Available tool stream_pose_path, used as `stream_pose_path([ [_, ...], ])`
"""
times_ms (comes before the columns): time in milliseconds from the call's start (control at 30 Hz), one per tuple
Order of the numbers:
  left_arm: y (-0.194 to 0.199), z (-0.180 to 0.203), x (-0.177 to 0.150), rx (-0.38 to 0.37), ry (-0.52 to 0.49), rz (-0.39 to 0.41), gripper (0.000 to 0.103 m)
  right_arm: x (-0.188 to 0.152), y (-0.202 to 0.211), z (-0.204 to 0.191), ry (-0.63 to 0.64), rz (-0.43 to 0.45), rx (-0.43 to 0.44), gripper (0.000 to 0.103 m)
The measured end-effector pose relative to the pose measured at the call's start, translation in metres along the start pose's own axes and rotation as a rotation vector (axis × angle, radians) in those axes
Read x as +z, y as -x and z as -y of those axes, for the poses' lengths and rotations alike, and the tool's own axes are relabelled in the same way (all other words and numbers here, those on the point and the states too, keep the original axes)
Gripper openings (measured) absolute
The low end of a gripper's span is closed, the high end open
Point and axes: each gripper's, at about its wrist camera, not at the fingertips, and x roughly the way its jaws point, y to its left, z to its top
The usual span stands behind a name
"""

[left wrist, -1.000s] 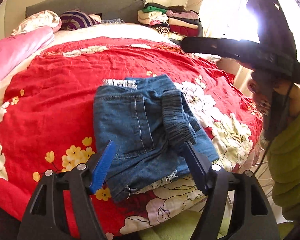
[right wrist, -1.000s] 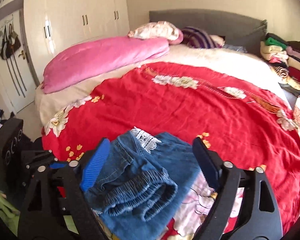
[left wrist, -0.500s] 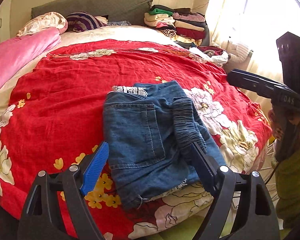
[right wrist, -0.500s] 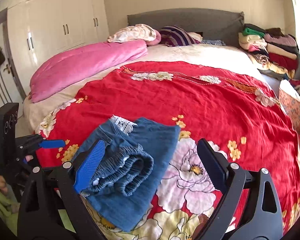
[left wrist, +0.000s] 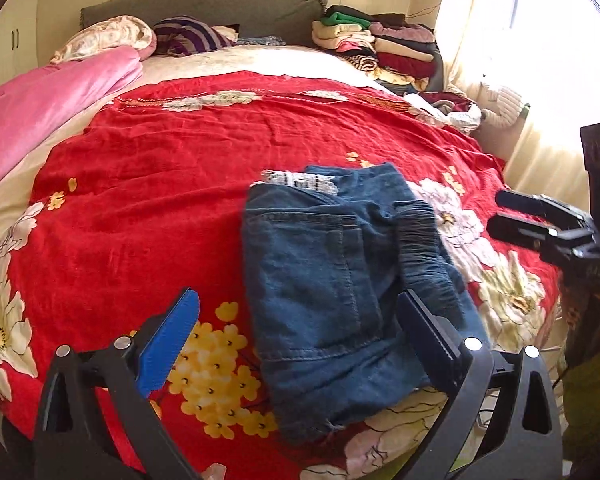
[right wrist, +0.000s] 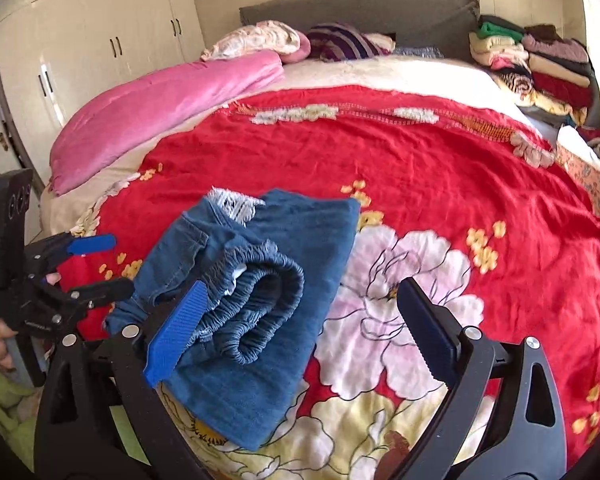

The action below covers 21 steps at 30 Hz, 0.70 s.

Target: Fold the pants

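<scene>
left gripper (left wrist: pixel 300 328) jaws opening, off the pants (left wrist: pixel 340 292).

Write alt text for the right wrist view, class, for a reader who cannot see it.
Folded blue denim pants lie on a red floral bedspread, elastic waistband on top. The right gripper hovers open beside them, holding nothing; the left gripper, jaws opening, is at the left edge.

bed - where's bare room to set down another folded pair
Widest free patch: red blanket between the jeans, pink quilt and white sheet. Also free right of the jeans in the right view. Crowded: clothes stack and pillows by the headboard.
</scene>
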Motion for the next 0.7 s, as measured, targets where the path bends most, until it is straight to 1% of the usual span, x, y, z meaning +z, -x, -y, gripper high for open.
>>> stream_pose_path([
  [200, -0.016, -0.01, 0.003, 0.032, 0.017, -0.025, 0.098, -0.008, -0.028, -0.003, -0.026, -0.058, 0.013, 0.089],
  [267, -0.022, -0.012, 0.005, 0.035, 0.018, -0.034, 0.098, -0.01, -0.038, -0.001, -0.037, -0.084, 0.01, 0.084],
  [333, -0.03, -0.014, 0.007, 0.037, 0.02, -0.043, 0.098, -0.014, -0.05, 0.002, -0.064, -0.116, 0.036, 0.078],
  [400, -0.039, -0.013, 0.009, 0.035, 0.016, -0.052, 0.098, -0.017, -0.06, 0.006, -0.095, -0.137, 0.066, 0.076],
  [533, -0.055, -0.014, 0.012, 0.025, 0.019, -0.076, 0.097, -0.021, -0.074, 0.011, -0.143, -0.154, 0.114, 0.075],
  [700, -0.068, -0.014, 0.012, 0.018, 0.031, -0.083, 0.097, -0.022, -0.08, 0.013, -0.152, -0.15, 0.141, 0.075],
])
